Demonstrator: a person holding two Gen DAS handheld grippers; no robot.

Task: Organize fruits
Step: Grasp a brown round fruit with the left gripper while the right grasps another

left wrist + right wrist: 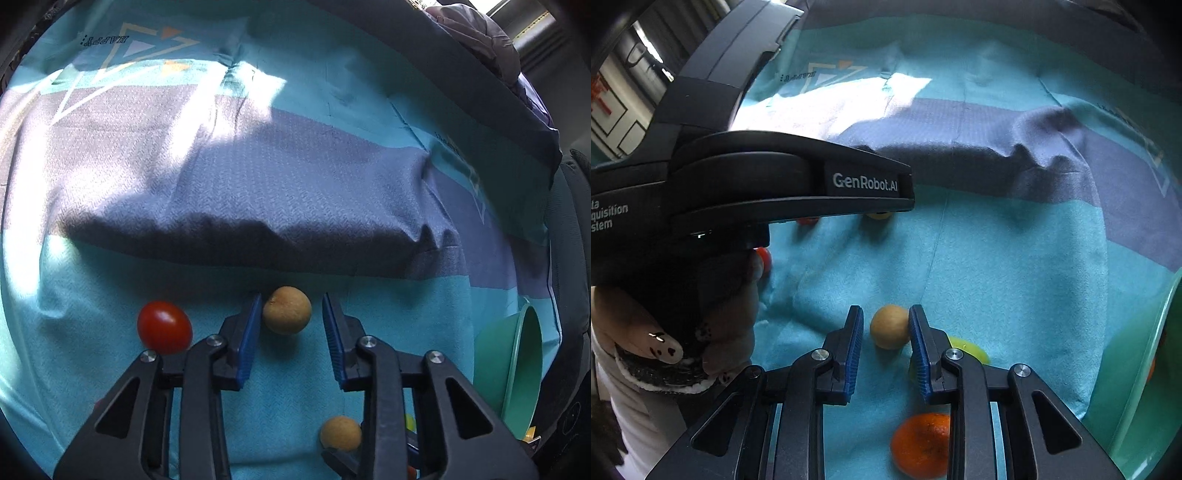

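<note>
In the left wrist view my left gripper (291, 306) is open, its blue pads either side of a tan round longan (287, 310) lying on the teal cloth; the fruit touches the left pad. A red cherry tomato (164, 327) lies to the left, a second longan (340, 433) lies under the right finger. In the right wrist view my right gripper (885, 317) is open around another tan longan (889, 326), which touches the right pad. An orange mandarin (921, 443) lies below it, and a yellow-green fruit (967, 349) behind the right finger.
A green plastic bowl (517, 369) stands at the right edge; its rim also shows in the right wrist view (1137, 369). The left gripper's black body (757, 184) fills the upper left of the right wrist view. The cloth (295, 184) has a raised fold behind the fruits.
</note>
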